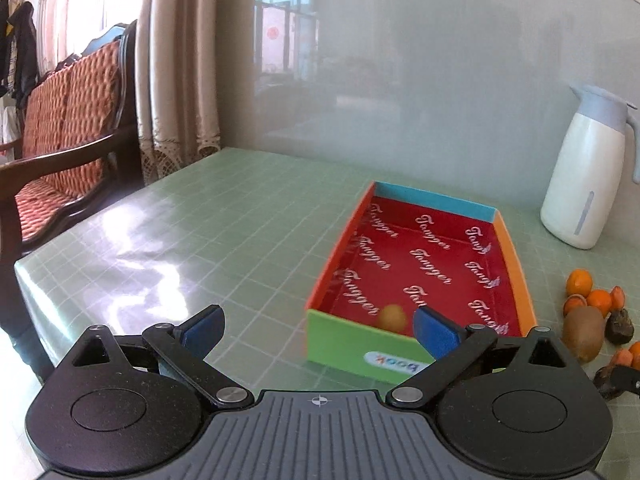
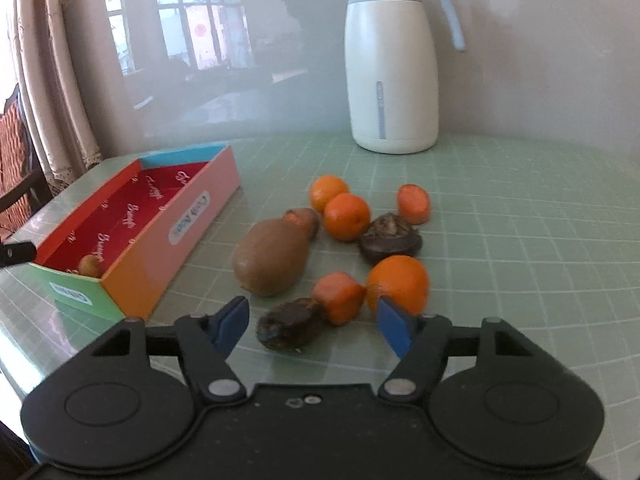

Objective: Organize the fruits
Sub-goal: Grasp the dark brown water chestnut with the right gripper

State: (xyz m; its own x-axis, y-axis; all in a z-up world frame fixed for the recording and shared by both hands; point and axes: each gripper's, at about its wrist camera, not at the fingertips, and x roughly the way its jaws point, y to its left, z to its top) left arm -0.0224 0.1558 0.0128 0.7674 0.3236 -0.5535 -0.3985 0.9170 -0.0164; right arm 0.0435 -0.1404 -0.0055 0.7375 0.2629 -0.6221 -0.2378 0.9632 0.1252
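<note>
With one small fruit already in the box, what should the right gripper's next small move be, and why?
Probably ease the right gripper forward and down around the dark brown wrinkled fruit, then close. Its jaws stand open with nothing pressed, and that fruit lies nearest between them on the green gridded table. The orange carrot chunk touches it, so go slowly.

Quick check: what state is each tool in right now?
Left tool: open, holding nothing, at the near end of the box.
Right tool: open, holding nothing; a dark fruit lies between its fingers, ungripped.
</note>
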